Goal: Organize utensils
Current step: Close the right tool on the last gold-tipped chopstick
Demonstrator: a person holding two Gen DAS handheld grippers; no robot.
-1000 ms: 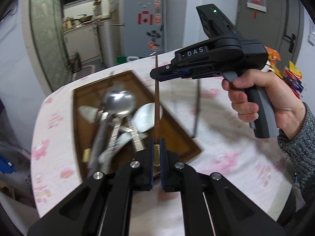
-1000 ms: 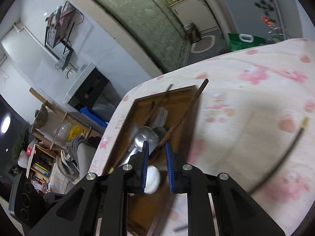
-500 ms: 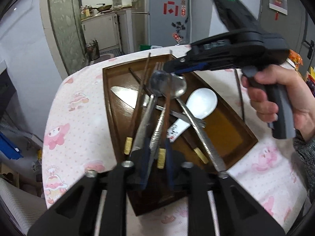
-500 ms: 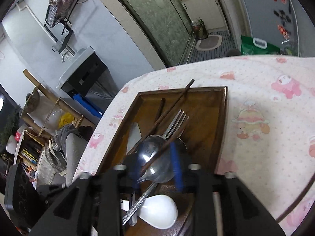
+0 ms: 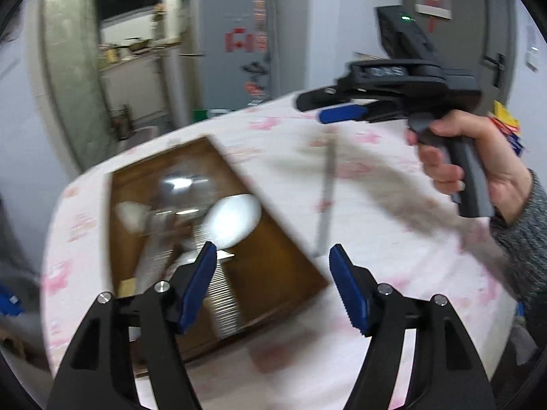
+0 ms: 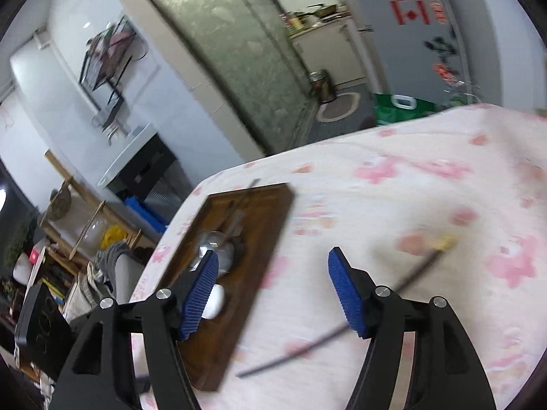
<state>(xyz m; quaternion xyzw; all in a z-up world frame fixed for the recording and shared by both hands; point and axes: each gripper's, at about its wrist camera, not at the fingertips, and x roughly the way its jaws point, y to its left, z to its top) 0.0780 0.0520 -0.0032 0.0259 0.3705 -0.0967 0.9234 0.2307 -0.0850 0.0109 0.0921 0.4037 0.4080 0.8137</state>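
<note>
A brown wooden tray (image 5: 273, 249) lies on the pink-patterned tablecloth and holds a white spoon (image 5: 234, 220), metal spoons (image 5: 177, 184) and other utensils, all blurred. It also shows in the right wrist view (image 6: 263, 239). One dark chopstick (image 6: 342, 324) with a gold end lies on the cloth right of the tray; it shows in the left wrist view (image 5: 324, 205). My left gripper (image 5: 273, 285) is open and empty above the tray's near right corner. My right gripper (image 6: 273, 290) is open and empty, above the cloth between tray and chopstick; it also shows in the left wrist view (image 5: 328, 109).
The table's far and left edges drop to the floor (image 6: 342, 109). Colourful packets (image 5: 509, 126) lie at the table's right side. A fridge (image 5: 236, 51) and kitchen doorway stand behind.
Both grippers have opened and let go of the brown chopstick they held together. Both have pulled back and moved right from over the tray.
</note>
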